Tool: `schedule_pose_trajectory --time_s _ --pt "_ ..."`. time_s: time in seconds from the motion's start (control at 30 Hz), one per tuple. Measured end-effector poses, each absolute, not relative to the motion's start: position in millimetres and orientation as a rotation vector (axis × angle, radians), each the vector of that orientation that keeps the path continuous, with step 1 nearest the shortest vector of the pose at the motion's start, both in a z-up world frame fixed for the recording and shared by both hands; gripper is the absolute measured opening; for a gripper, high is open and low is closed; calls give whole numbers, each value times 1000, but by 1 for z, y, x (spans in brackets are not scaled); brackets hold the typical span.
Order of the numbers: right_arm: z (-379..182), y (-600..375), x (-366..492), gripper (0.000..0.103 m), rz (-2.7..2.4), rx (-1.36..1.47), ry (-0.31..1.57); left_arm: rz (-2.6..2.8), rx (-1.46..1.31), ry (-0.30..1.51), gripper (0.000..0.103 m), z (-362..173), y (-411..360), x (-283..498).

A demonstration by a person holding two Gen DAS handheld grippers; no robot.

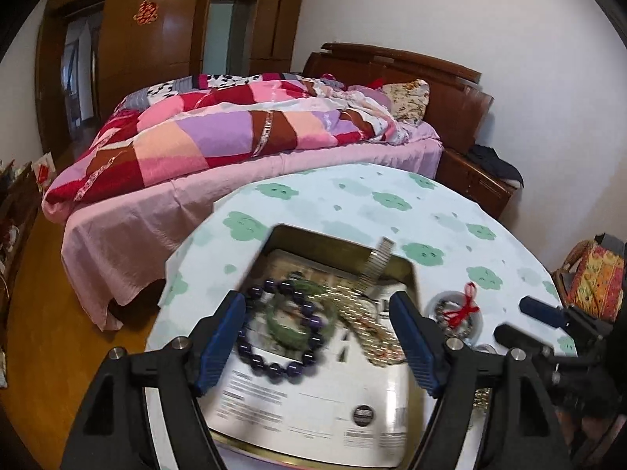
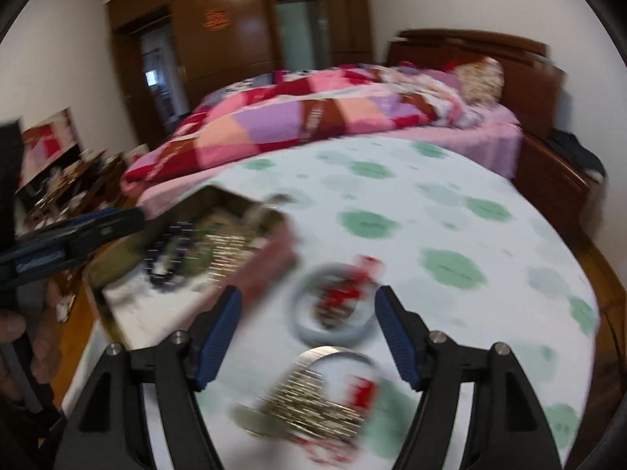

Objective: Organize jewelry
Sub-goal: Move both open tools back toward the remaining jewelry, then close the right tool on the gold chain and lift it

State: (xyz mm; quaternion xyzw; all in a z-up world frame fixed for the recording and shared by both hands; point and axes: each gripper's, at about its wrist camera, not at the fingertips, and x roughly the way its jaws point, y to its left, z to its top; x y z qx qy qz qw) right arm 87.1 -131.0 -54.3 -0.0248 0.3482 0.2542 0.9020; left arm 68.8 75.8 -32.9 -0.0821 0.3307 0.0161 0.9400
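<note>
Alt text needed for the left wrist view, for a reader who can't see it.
The open left gripper hovers over a tin holding a purple bead bracelet, a green bracelet and a gold chain, on a table with a cloud-print cloth. A bed stands behind.

No wording can be read anywhere. The white printed sheet [image 1: 298, 403] lining the tin box [image 1: 411, 274], between and just below the left gripper [image 1: 319, 337]'s tongs, carries blocks of small print and a round dark emblem, all too blurred to make out. Far beyond the tongs, a red double-happiness paper ornament [image 1: 145, 12] hangs on the wooden wardrobe door [image 1: 164, 39]. The right wrist view is too smeared to show any lettering.
</note>
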Motion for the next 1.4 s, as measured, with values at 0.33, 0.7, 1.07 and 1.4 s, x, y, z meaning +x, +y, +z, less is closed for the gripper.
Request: schedule_pose_trajectory --time_s 0.33,0.7,1.07,1.4 --pt "-77 -201 108 72 346 60 803 -47 -62 693 76 -38 4 64" --pt "-88 -213 107 72 347 95 812 -117 46 745 76 -53 -53 82" --pt "-90 -227 104 72 317 167 777 -150 65 800 64 -70 -73 100" --pt "-89 -230 95 50 368 167 804 -126 43 750 64 -52 -46 60"
